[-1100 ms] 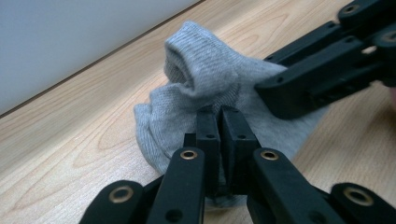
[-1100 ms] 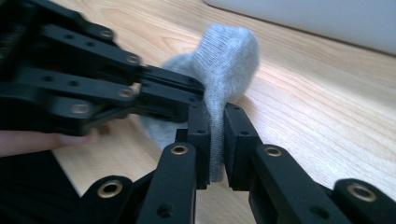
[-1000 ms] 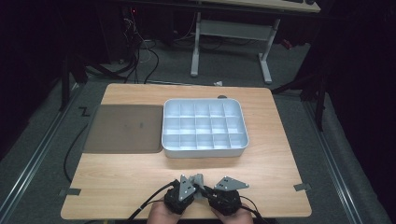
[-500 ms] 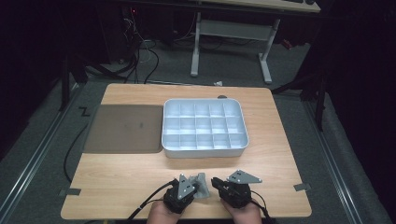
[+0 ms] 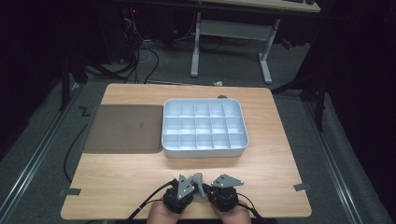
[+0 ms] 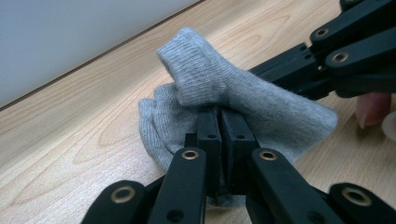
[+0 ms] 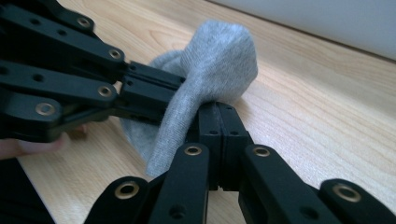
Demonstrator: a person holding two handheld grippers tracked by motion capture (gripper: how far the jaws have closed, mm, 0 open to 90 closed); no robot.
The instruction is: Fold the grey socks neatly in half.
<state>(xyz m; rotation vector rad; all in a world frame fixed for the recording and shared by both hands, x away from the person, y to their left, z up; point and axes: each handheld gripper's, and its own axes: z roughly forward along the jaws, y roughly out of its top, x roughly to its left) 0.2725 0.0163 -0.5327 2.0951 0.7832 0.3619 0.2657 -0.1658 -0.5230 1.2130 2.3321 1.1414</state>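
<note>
Right at the near edge of the table (image 5: 140, 186), both grippers are bunched up together over one small grey sock (image 6: 210, 93). The left gripper (image 6: 220, 122) has its jaws clamped tight on a fold of the fabric, and the right gripper (image 7: 218, 116) has just finished closing its jaws, so it's now pinching the sock too, coming in from the other side. Looks to me like the two-sided grip is there so the sock can be stretched or folded between them, not just carried. The sock sits bunched on the wood just in front of the person's hands, partly lifted into a hump by the pinches. Farther out mid-table is a pale compartment tray (image 5: 204, 149), all its cells look empty, probably where the sock ends up. A dark mat (image 5: 122, 128) lies touching the tray's left side.
</note>
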